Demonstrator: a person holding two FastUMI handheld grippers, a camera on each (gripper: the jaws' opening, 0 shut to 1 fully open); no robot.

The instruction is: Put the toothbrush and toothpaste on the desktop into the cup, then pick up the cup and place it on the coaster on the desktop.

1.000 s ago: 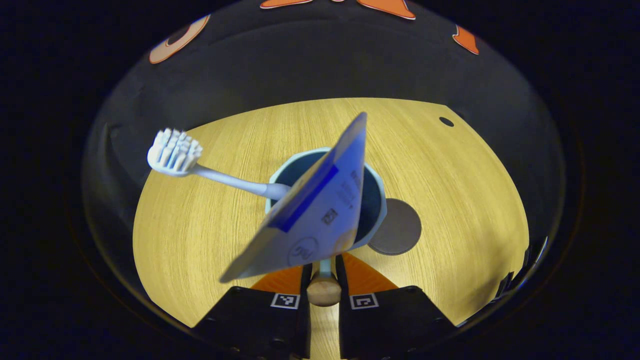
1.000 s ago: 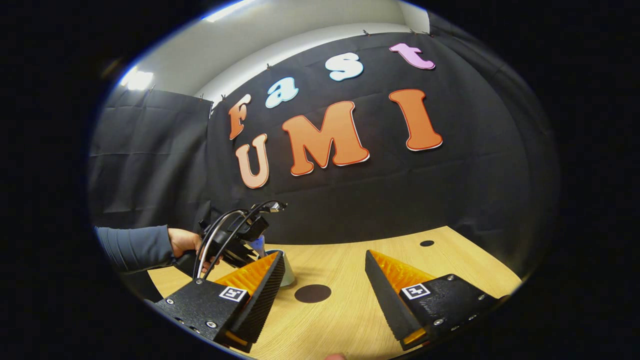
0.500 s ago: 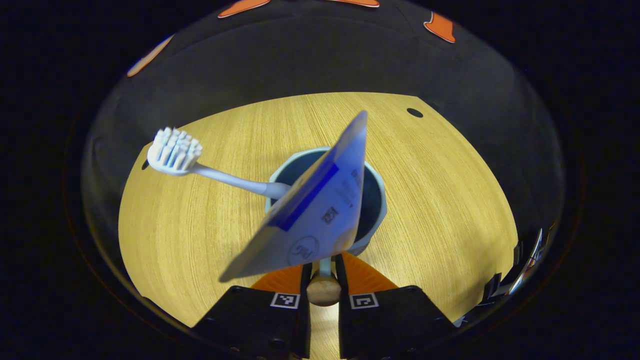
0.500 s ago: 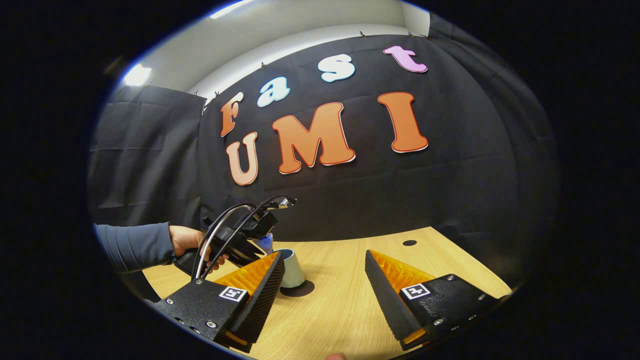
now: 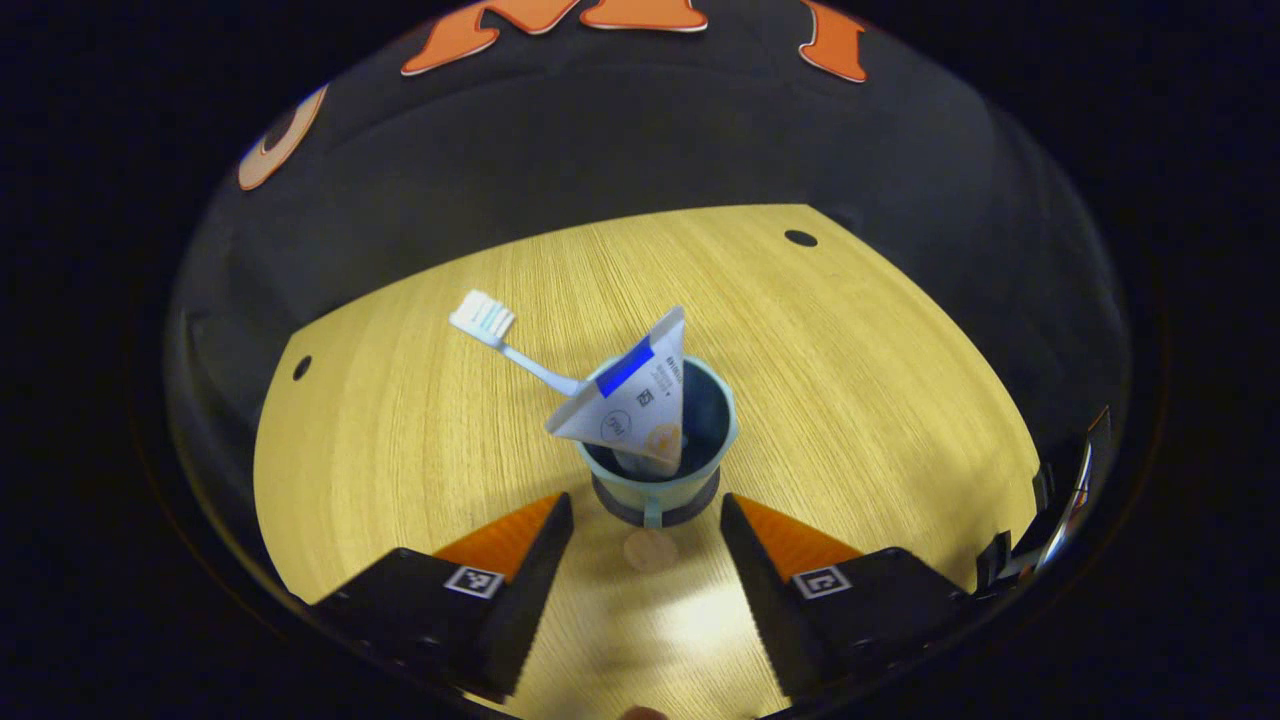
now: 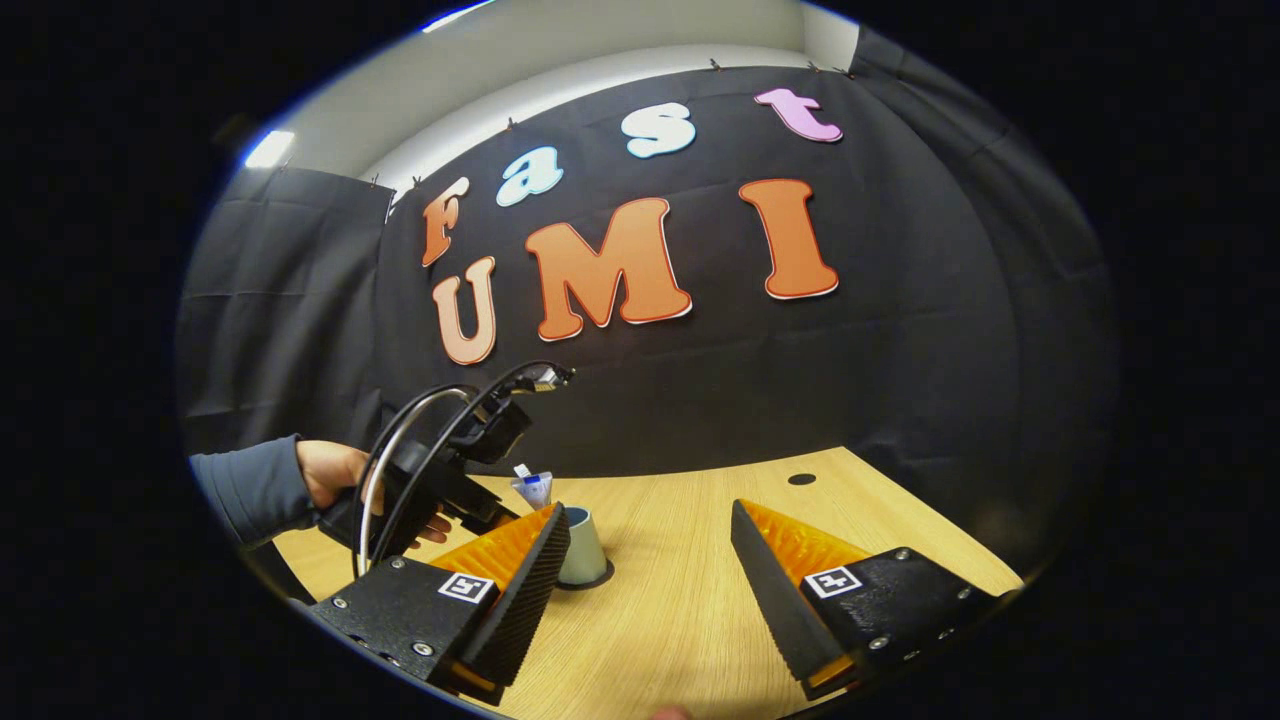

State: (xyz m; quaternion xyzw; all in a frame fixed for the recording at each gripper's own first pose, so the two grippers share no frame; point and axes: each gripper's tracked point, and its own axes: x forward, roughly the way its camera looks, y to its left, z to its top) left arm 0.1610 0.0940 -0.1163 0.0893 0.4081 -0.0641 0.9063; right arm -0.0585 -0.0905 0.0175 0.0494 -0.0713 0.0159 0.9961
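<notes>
Both jaws stand open, empty. Cup (image 5: pixel 662 452), holding toothbrush (image 5: pixel 484 318) and toothpaste (image 5: pixel 632 408), sits on the coaster (image 5: pixel 655 514) mid-bench; light, rigid, top-heavy, best gripped by its handle (image 5: pixel 652 515).

- A light wood-grain tabletop (image 5: pixel 880 400) runs across the lower part of both views, its grain in fine lines.
- A small dark round hole (image 5: pixel 800 238) sits in the tabletop near the far edge, and a second one (image 5: pixel 302 367) lies near the left edge in the left gripper view.
- Black cloth (image 6: pixel 900 380) hangs as the wall behind the tabletop, creased in places.
- Above the cloth, a pale wall or ceiling (image 6: pixel 600 40) carries a bright strip light (image 6: pixel 266 149).
</notes>
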